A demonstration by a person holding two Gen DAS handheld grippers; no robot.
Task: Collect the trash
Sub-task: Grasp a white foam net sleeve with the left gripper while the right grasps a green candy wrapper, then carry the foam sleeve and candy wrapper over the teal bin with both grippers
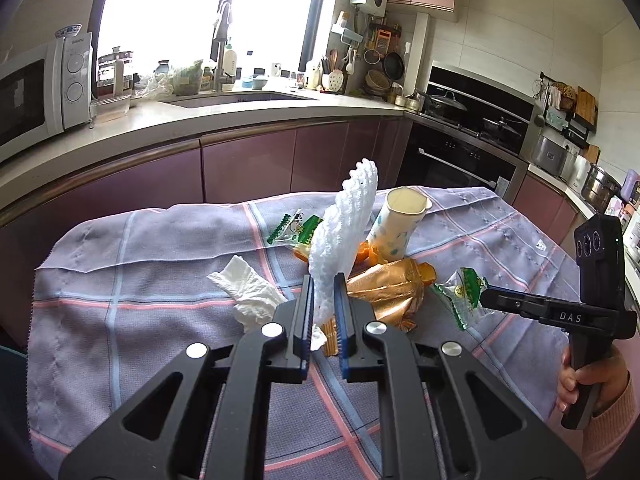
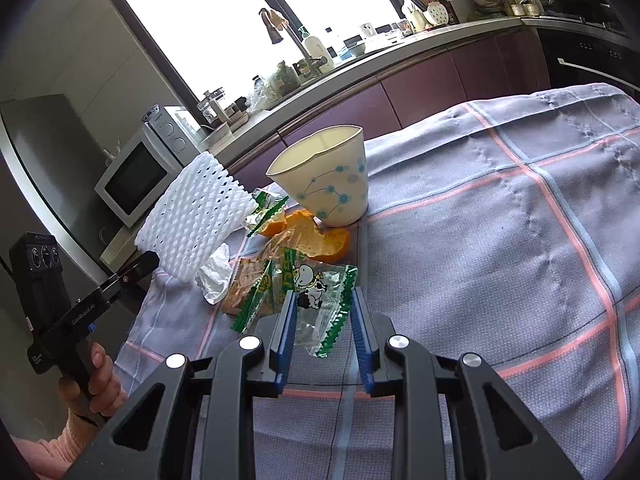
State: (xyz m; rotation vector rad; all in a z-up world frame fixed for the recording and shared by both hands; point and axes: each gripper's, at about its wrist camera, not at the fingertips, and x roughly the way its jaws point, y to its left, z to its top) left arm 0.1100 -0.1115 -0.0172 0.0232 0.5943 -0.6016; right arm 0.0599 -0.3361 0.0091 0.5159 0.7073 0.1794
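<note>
My left gripper [image 1: 323, 296] is shut on the lower end of a white foam net sleeve [image 1: 344, 220], which stands up between its pads. My right gripper [image 2: 324, 308] is shut on a clear green-edged snack wrapper [image 2: 320, 300] with a cow print, held just above the cloth. Each gripper shows in the other's view: the right gripper [image 1: 482, 294] with the wrapper [image 1: 460, 292], the left gripper [image 2: 154, 258] with the foam net [image 2: 192, 216]. On the cloth lie a crumpled tissue [image 1: 248, 288], a gold wrapper [image 1: 384, 284], orange peel [image 2: 316, 240], a second green wrapper [image 1: 292, 230] and a dotted paper cup [image 2: 324, 176].
The trash lies on a table under a lilac checked cloth [image 2: 500, 240]. A kitchen counter [image 1: 200, 116] with a sink, a microwave [image 1: 28, 96] and purple cabinets runs behind the table. An oven and hob [image 1: 472, 128] stand at the right. A person's hand [image 1: 580, 380] grips the right handle.
</note>
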